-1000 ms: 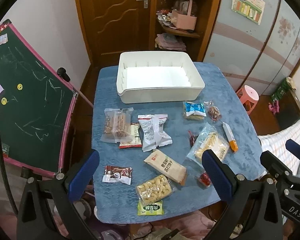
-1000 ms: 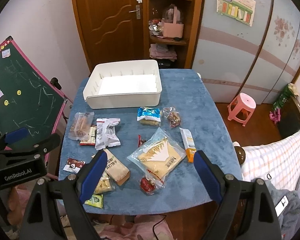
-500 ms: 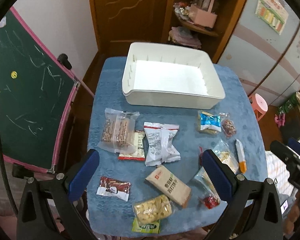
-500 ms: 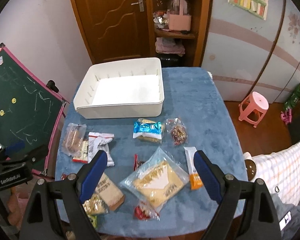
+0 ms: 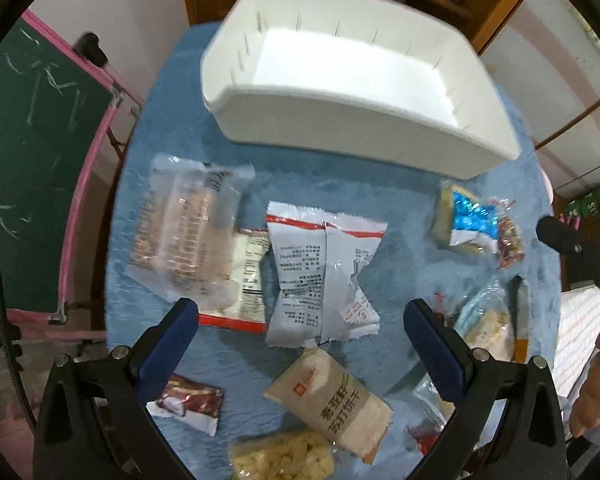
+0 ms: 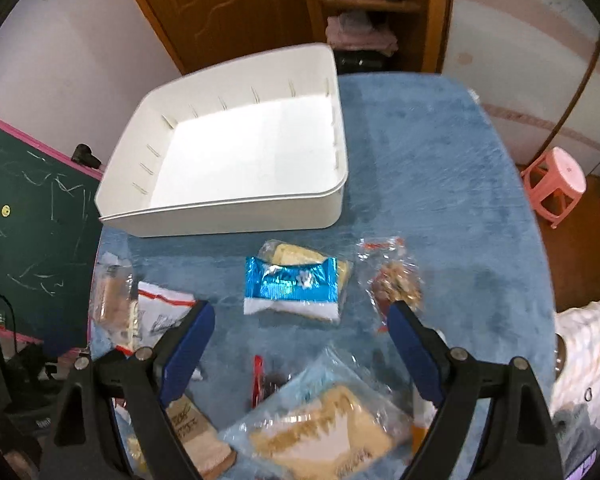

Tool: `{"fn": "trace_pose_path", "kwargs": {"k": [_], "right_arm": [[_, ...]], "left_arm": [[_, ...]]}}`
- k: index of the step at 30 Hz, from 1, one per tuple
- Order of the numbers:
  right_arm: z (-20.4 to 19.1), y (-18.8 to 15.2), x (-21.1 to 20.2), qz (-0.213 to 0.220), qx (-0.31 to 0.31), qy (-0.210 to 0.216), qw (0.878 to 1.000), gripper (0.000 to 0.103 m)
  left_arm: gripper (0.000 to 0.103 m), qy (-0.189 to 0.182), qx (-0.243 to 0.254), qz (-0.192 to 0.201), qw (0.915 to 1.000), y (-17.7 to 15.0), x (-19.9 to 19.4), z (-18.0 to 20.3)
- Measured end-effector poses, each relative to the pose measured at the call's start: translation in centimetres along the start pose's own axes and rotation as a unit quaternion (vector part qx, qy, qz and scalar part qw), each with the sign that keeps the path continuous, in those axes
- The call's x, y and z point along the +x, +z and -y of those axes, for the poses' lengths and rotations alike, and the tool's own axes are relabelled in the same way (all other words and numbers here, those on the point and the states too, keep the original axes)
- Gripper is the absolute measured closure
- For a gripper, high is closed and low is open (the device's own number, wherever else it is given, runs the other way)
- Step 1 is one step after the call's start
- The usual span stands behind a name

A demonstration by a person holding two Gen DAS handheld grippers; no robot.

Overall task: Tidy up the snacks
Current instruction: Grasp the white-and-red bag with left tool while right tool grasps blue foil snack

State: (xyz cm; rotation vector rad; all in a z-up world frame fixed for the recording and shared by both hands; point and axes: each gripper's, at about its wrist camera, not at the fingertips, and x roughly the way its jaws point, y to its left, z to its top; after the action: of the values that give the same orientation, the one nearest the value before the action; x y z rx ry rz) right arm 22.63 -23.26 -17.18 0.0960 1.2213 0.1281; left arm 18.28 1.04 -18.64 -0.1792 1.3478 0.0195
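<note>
An empty white bin (image 5: 340,92) (image 6: 236,156) stands at the far side of a blue-covered table (image 6: 452,184). Snack packets lie in front of it. My left gripper (image 5: 300,320) is open, low over a white packet with red trim (image 5: 320,272); a clear cake packet (image 5: 184,228) lies to its left and a beige cracker packet (image 5: 332,400) nearer me. My right gripper (image 6: 300,320) is open, hovering just short of a blue foil packet (image 6: 296,284). A small nut packet (image 6: 396,284) lies by its right finger, a large clear biscuit bag (image 6: 320,436) beneath it.
A green chalkboard with a pink frame (image 5: 28,140) leans at the table's left edge. A wooden door and shelf (image 6: 364,4) stand behind the bin. A pink stool (image 6: 556,184) sits on the floor at right. A brown chocolate packet (image 5: 188,404) lies at front left.
Both grippers have moved forward and down toward the table, so the packets and bin look much larger. Both stay open and hold nothing.
</note>
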Motion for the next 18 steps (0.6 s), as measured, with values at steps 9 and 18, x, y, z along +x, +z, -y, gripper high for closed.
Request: {"fn": "trace_pose_path", "kwargs": {"k": [9,18], "right_arm": [[-0.3,0.9,6.4,-0.050,-0.019,-0.006,0.999,0.023],[-0.8,1.5,8.7,-0.066,-0.033,-0.005,0.997,0.026]], "left_arm": [[0.001,0.012,-0.007,-0.036,0.9993,0.5,5.1,1.5],[0.001,0.036,-0.021,-0.057,0.9975,1.0,8.6,2.1]]}}
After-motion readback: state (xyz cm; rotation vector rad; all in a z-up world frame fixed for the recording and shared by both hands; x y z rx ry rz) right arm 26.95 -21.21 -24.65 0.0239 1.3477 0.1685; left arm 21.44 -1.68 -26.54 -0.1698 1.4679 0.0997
